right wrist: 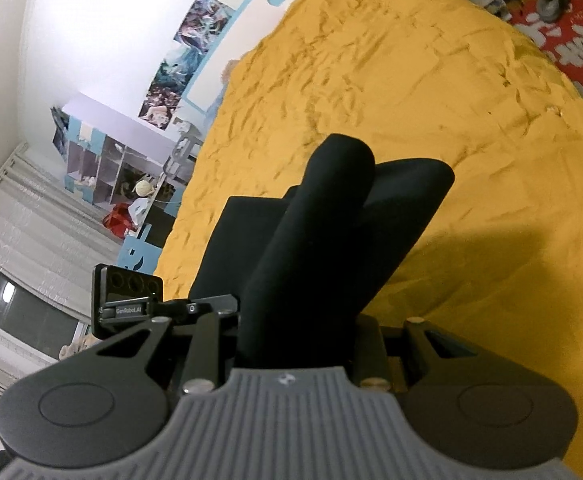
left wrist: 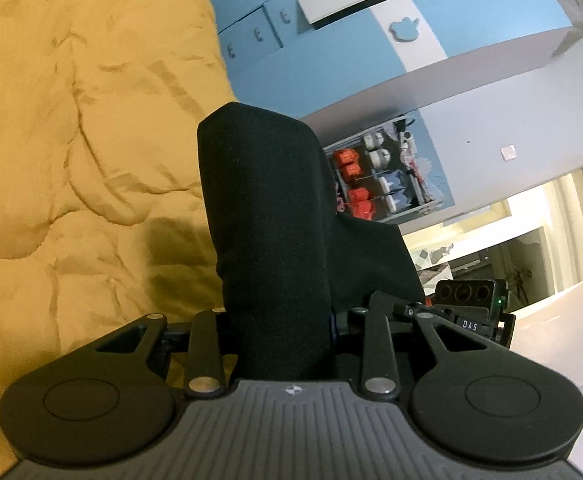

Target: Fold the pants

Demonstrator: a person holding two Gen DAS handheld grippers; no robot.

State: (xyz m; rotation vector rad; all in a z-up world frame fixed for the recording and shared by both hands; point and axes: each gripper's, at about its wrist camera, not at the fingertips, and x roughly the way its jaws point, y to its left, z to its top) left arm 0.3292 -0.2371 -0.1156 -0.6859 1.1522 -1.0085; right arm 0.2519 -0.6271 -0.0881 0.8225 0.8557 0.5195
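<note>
The black pants (left wrist: 267,216) rise in a thick folded roll out of my left gripper (left wrist: 279,320), which is shut on the cloth; its fingertips are buried in the fabric. In the right wrist view the pants (right wrist: 323,232) bulge up the same way from my right gripper (right wrist: 295,332), also shut on them, with a flatter black layer spreading left and right behind the roll. Both hold the garment above the yellow quilt (right wrist: 391,92). The other gripper's camera block shows beside each grip: the right gripper (left wrist: 467,308) and the left gripper (right wrist: 131,300).
The wrinkled yellow quilt (left wrist: 71,140) covers the bed under both grippers. A blue and white wardrobe (left wrist: 331,40), a toy shelf (left wrist: 387,176) and a doorway (left wrist: 511,240) stand beyond the bed. A red printed mat (right wrist: 563,48) lies past the bed's far edge.
</note>
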